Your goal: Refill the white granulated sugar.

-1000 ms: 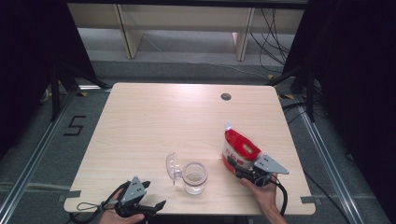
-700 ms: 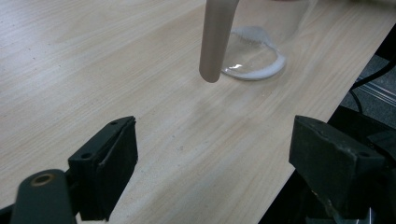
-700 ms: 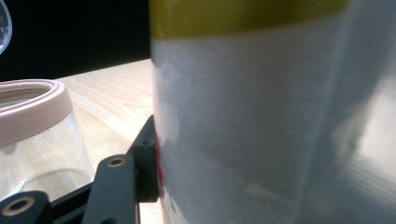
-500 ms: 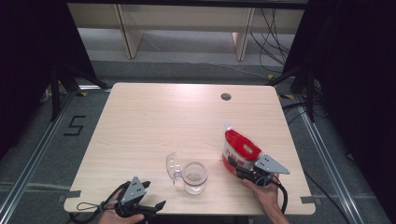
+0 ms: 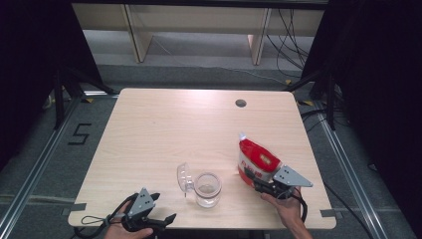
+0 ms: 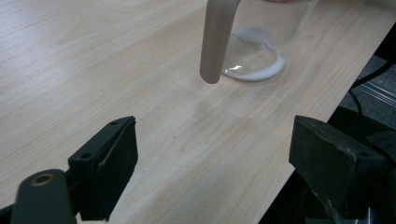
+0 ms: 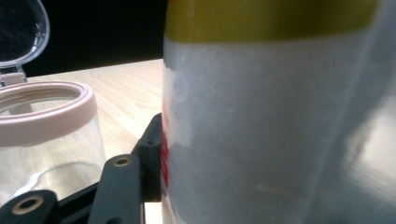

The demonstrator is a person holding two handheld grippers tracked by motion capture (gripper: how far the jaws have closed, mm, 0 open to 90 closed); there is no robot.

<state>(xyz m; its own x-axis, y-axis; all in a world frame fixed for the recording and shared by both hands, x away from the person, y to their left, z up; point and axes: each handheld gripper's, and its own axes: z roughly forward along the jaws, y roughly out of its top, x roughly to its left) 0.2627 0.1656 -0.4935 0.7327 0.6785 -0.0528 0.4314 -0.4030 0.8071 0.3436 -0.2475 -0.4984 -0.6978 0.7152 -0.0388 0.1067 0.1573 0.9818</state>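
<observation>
Over on the left, the left gripper [image 5: 158, 219] sits low at the near table [image 5: 164, 129] edge with its jaws spread wide and nothing between them. In the left gripper view only bare wood lies in the gap, and the glass jar [image 5: 207, 189] stands ahead of the jaws, well apart from them. Its pink-rimmed mouth is open and the clear hinged lid [image 5: 184, 177] is flipped up on the side towards this idle gripper.

Moving right: the right gripper [image 5: 259, 183] has been closing its jaws on the red pouch [image 5: 256, 160], and the pouch sits squarely between them (the left pad looks pressed to the clear lower panel in the right gripper view; the other pad is hidden behind the pouch). From these jaws, the jar stands just off to the left.

The step in hand looks like securing the pouch for a pour into the jar. Next comes firming the grip, lifting, carrying left and tipping the top over the jar's mouth.

The pouch's long axis runs from the jaws at its base up and away, its top corner pointing towards the far side of the table, leaning slightly left.
</observation>
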